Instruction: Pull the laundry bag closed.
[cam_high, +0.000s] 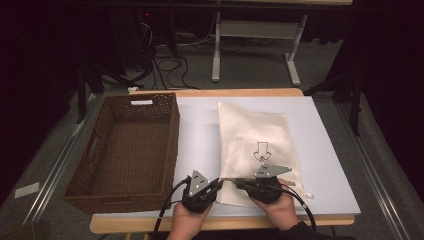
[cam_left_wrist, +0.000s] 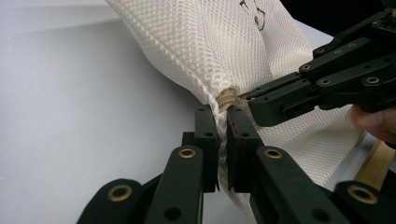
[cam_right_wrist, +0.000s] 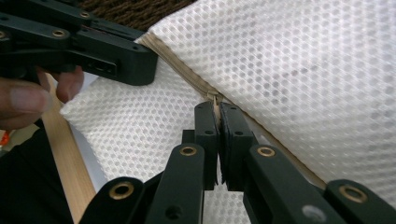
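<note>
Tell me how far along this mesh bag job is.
Early. Done: both hand-held grippers, left and right, are shut on the mesh bag at its near zipper edge. Left, probably: open it or move it; the basket beside it holds nothing.

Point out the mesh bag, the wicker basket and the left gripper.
mesh bag (cam_high: 252, 132): high view, on its upper flat face above the printed mark.
wicker basket (cam_high: 172, 145): high view, on its right wall.
left gripper (cam_left_wrist: 222, 140): left gripper view, midway between the jaw tips, shut on the bag's edge.
</note>
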